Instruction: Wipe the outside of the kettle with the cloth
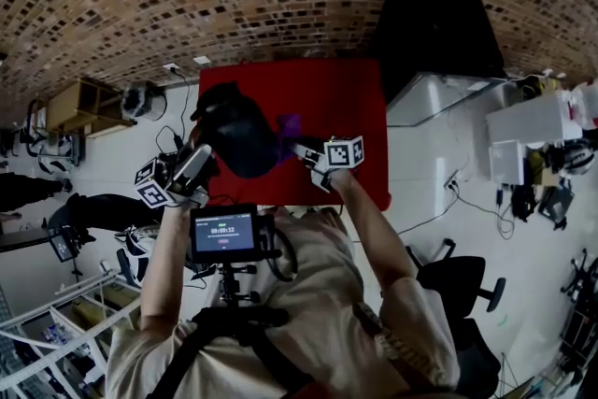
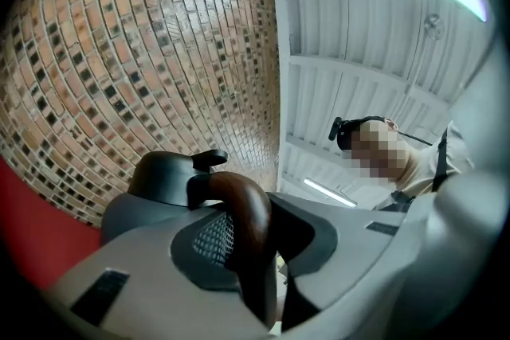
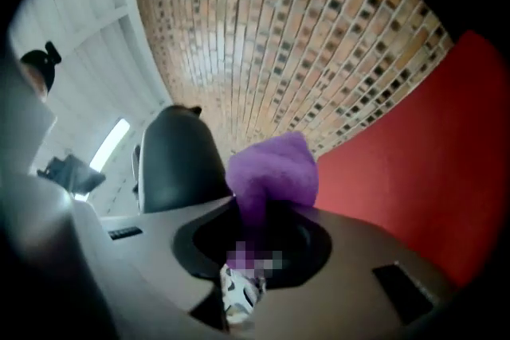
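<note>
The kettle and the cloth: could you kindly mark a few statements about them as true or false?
1. The left hand-held gripper is shut on the kettle's brown handle. True.
2. The right hand-held gripper is empty. False: it is shut on the purple cloth.
3. The table under the kettle is blue. False: it is red.
4. In the head view the cloth shows close beside the kettle. True.
</note>
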The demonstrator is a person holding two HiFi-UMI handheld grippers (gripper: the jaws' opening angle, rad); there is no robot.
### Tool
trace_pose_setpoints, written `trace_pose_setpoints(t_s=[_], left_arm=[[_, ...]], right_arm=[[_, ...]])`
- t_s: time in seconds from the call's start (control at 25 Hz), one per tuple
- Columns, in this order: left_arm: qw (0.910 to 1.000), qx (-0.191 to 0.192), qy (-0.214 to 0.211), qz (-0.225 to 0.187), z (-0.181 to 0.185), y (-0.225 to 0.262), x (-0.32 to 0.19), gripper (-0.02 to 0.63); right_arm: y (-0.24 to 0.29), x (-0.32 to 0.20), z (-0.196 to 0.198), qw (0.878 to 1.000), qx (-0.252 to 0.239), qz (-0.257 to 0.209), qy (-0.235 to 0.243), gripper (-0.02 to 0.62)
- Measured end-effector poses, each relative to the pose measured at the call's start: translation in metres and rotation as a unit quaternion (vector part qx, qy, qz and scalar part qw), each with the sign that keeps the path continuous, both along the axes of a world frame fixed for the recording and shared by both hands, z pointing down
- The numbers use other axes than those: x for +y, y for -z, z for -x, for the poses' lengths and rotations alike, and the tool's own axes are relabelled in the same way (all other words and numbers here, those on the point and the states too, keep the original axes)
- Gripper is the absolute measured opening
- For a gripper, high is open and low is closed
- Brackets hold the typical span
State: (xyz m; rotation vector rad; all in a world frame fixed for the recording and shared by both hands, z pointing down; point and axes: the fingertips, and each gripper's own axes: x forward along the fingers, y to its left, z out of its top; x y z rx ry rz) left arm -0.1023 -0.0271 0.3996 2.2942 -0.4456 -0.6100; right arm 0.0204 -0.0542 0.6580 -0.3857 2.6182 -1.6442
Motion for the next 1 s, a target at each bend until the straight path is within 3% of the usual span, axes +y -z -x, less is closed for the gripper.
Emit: trace_pose_setpoints(t_s=[0.12,0.32,0.4,0.48,0.64,0.76,0.92,1.0], left_arm=[[0.9994,-0.033,-0.007,0.003,-0.002,-0.012,0.007,0.086],[0.9942,-0.104,-0.029,-0.006,-0.009,-0.036,0.021,0.083],[0.9926,-0.114,-0.039,-0.014,-0.01,-0.041,0.026,0.081],[0.9919,-0.113,-0.05,-0.026,-0.011,-0.044,0.033,0.081],[0.9899,-0.106,-0.073,-0.059,-0.014,-0.038,0.044,0.081],[0.9893,-0.106,-0.07,-0.073,-0.015,-0.031,0.046,0.081],[0.9902,-0.104,-0.05,-0.078,-0.008,-0.024,0.042,0.08],[0.9896,-0.107,-0.05,-0.082,-0.006,-0.021,0.043,0.08]], right_arm=[[0.013,-0.024,-0.03,0.999,-0.002,-0.012,-0.052,0.084],[0.095,-0.014,-0.021,0.987,0.033,-0.154,-0.009,0.084],[0.131,-0.011,-0.01,0.977,0.036,-0.209,0.003,0.084],[0.149,-0.016,-0.001,0.972,0.034,-0.232,0.0,0.084],[0.139,-0.03,0.01,0.977,0.03,-0.212,-0.001,0.084],[0.098,-0.024,0.025,0.98,0.059,-0.188,0.023,0.083],[0.018,0.018,0.042,0.975,0.13,-0.152,0.099,0.081],[-0.017,0.046,0.044,0.965,0.162,-0.14,0.148,0.081]])
